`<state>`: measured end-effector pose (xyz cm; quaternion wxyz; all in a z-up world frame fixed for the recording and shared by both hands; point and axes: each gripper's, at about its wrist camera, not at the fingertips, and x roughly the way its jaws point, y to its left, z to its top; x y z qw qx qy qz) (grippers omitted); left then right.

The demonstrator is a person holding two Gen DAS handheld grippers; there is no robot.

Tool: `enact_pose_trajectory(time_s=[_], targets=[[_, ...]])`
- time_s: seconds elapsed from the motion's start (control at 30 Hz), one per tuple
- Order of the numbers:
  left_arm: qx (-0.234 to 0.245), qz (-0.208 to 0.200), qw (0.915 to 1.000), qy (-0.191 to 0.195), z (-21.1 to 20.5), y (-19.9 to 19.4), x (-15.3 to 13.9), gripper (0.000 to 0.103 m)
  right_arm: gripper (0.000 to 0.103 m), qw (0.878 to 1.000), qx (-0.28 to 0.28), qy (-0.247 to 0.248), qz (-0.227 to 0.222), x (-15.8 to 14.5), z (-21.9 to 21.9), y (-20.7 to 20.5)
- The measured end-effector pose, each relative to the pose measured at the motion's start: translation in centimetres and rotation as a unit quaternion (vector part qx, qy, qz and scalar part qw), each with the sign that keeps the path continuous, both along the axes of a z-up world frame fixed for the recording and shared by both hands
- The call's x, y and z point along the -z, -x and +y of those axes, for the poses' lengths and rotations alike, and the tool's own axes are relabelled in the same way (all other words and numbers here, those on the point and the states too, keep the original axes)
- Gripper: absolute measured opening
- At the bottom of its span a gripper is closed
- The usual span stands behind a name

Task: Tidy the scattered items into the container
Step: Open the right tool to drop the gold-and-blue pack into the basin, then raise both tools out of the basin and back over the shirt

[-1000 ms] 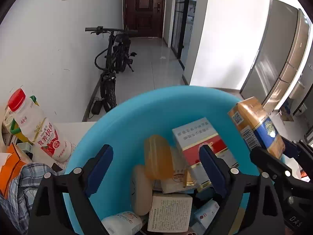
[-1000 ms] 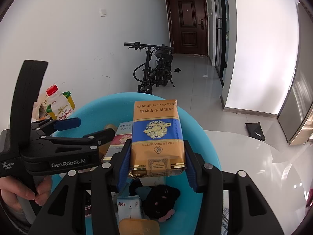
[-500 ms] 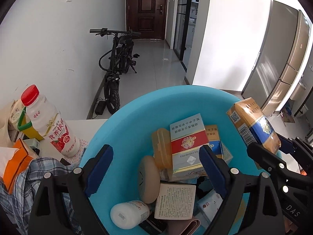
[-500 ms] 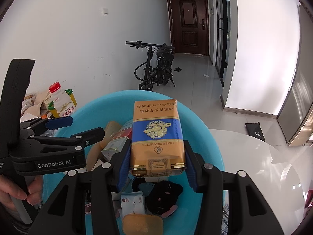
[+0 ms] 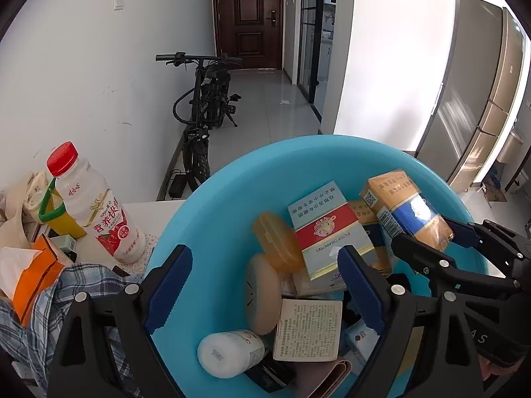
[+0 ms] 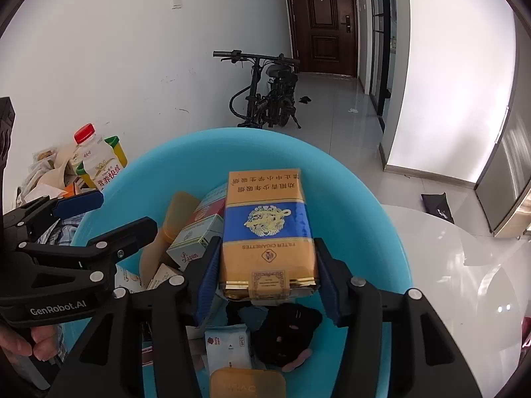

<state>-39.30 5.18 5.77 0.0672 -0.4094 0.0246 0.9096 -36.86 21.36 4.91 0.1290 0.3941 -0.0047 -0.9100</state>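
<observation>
white walls, a dark door and a parked bicycle (image 5: 202, 106) fill the upper part of the left wrist view, with a white counter (image 5: 149, 207) at mid left. the blue basin (image 5: 232, 192) takes up the centre and lower right and is already well filled: a red and white cigarette pack (image 5: 327, 232), an amber case (image 5: 275, 247), a white bottle (image 5: 229, 353) and a leaflet box (image 5: 308, 330) are seen inside. the left gripper (image 5: 262, 290) is held wide apart over the basin with nothing between its pads. at mid left, outside the basin, a red-capped milk bottle (image 5: 96, 209), an orange tissue pack (image 5: 31, 273) and a plaid cloth (image 5: 66, 285) are left on the counter.

the same hallway is seen in the upper half of the right wrist view, and the glossy counter (image 6: 464, 265) at right. at centre, the yellow and blue cigarette pack (image 6: 268, 235) is shown over the basin (image 6: 365, 205), between the pads of the right gripper (image 6: 267, 277). its jaws are opening, so the pack is judged to be at the point of release. a black pouch (image 6: 288, 330) and a wipes packet (image 6: 227, 348) lie below.

much of the task is judged done; the counter items at left remain.
</observation>
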Motion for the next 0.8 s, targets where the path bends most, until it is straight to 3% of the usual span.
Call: enact_pose_trajectory(time_s=[0.23, 0.8], targets=[[-0.005, -0.004, 1.0, -0.002, -0.6, 0.3, -0.1, 0.091, 0.063, 1.0, 0.003, 0.007, -0.003, 0.0, 0.3, 0.0], [-0.012, 0.002, 0.9999, 0.0, -0.9, -1.7, -1.5, 0.091, 0.071, 1.0, 0.005, -0.002, 0.013, -2.0, 0.2, -2.2]])
